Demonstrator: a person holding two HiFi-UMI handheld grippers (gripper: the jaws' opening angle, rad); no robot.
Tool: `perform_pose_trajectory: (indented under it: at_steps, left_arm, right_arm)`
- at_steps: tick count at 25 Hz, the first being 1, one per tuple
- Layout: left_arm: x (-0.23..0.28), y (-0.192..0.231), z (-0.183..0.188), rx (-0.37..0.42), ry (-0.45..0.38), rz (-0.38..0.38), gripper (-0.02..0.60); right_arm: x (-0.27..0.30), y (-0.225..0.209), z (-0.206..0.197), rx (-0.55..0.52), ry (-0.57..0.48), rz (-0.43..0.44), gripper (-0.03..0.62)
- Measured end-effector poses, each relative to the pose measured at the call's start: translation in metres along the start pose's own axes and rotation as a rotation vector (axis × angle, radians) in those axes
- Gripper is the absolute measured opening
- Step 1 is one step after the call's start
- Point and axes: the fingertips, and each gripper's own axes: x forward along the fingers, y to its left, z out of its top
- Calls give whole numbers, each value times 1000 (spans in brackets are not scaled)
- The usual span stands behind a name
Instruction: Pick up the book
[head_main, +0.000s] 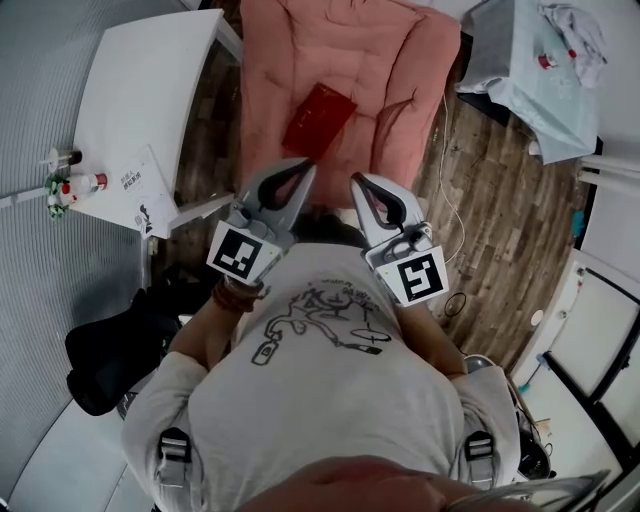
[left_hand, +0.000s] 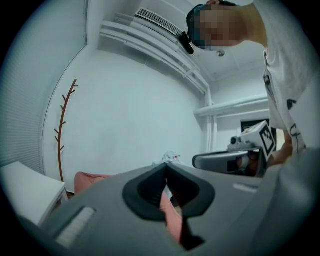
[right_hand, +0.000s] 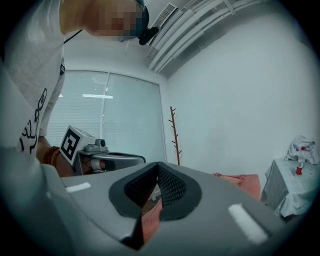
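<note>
Booklet print too small

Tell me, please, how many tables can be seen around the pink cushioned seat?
2. A white table stands left of the pink cushioned seat in the head view; a cloth-covered table stands to its right. More may lie outside the frame.

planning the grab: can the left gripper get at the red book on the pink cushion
Probably yes. The red book lies bare on the pink cushion, with nothing on it or between it and the left gripper, which points toward it. Its jaws are shut, so they would have to open first.
</note>
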Motion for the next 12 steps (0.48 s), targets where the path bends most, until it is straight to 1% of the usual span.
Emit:
perform_pose_trajectory:
  at_steps: [5,9,12]
  left_arm:
    - [4,13,1,-16,6,-23,5]
    - [9,27,-10,-15,33,-39,8]
    - [16,38,-22,-20,51,-48,15]
  right_arm:
    - [15,-5,-3,5,14,-18,6]
    - [27,-10,-9,19,28,-29,8]
    - [35,-18,-23,32,53,-32,8]
